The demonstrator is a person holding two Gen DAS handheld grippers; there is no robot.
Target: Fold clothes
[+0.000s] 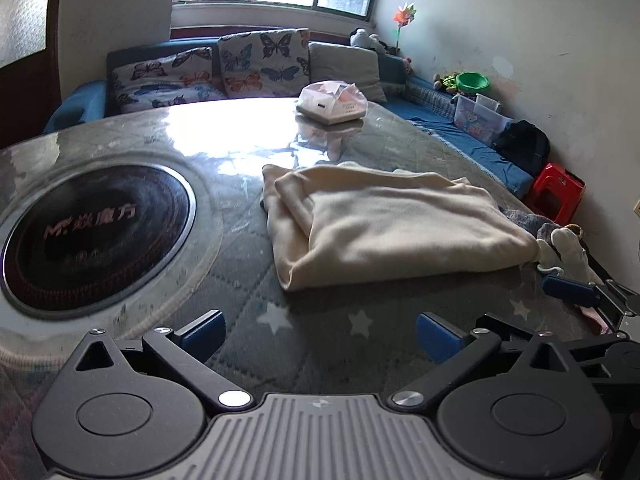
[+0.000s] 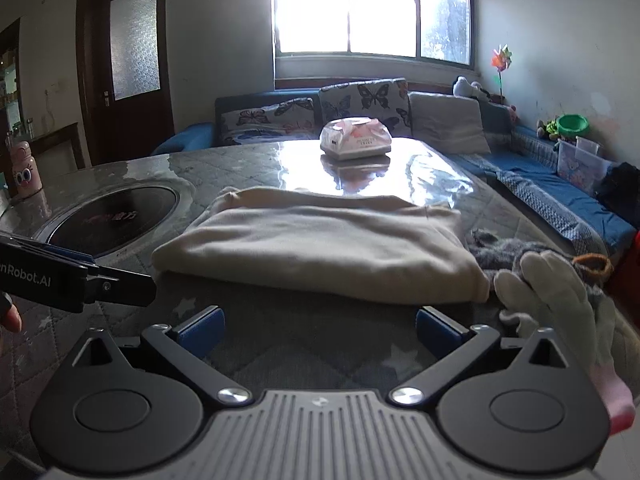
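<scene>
A cream garment (image 1: 384, 224) (image 2: 320, 240) lies folded into a flat rectangle on the quilted table cover (image 1: 320, 344) (image 2: 312, 344). My left gripper (image 1: 320, 334) hovers just short of its near edge, open, nothing between the blue pads (image 1: 204, 334). My right gripper (image 2: 318, 330) also stands open in front of the garment's long side, its pads (image 2: 200, 330) empty. The left gripper's body (image 2: 76, 280) shows at the left of the right wrist view, and a finger of the right gripper (image 1: 572, 290) at the right edge of the left wrist view.
A round black cooktop (image 1: 92, 236) (image 2: 116, 216) is set into the table left of the garment. A tissue box (image 1: 332, 102) (image 2: 356, 140) sits at the far side. Grey and white small clothes (image 2: 552, 280) (image 1: 560, 248) lie right of the garment. A blue sofa (image 2: 560, 200) wraps behind; red stool (image 1: 556, 196).
</scene>
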